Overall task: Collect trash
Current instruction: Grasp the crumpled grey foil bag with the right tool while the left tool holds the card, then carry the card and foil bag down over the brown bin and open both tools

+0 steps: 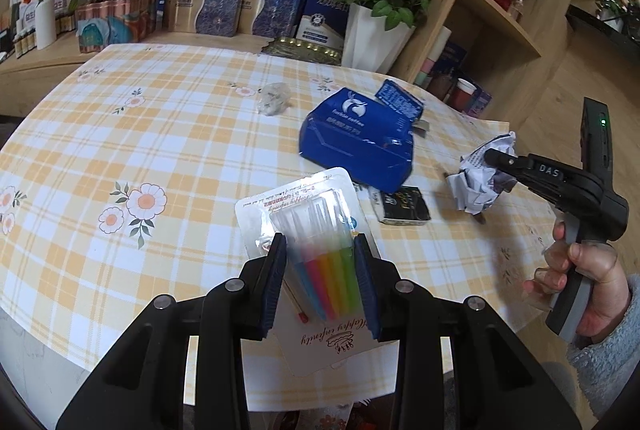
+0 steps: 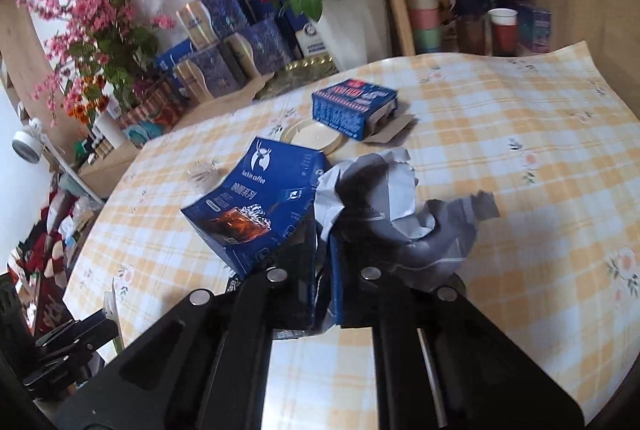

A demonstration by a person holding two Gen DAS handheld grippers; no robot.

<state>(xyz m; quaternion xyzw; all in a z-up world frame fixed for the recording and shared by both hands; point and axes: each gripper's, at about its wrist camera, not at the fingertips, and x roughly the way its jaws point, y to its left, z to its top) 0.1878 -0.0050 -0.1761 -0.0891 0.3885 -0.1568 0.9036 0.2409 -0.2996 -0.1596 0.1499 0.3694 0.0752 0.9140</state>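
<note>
The collecting is judged to be under way but well short of finished: two pieces of trash are held, while several more are seen lying on the checked tabletop (image 1: pixel 120 134). A blister pack of coloured sticks (image 1: pixel 316 254) is clamped between the jaws of the left gripper (image 1: pixel 320 274), which are set only part-way apart, pressed on the pack's clear bubble, with the pack's backing card sticking out above and below them. A crumpled ball of paper (image 1: pixel 478 178) is pinched in the right gripper (image 2: pixel 324 270), whose jaws are drawn almost together on a fold of it; the ball is carried near the tabletop's right edge. Left to be gathered are a large blue coffee box (image 1: pixel 356 140), a smaller blue carton (image 2: pixel 354 102) behind it, a small black packet (image 1: pixel 404 208) and a scrunched clear wrapper (image 1: pixel 274 97). No bin is shown in either view.
</note>
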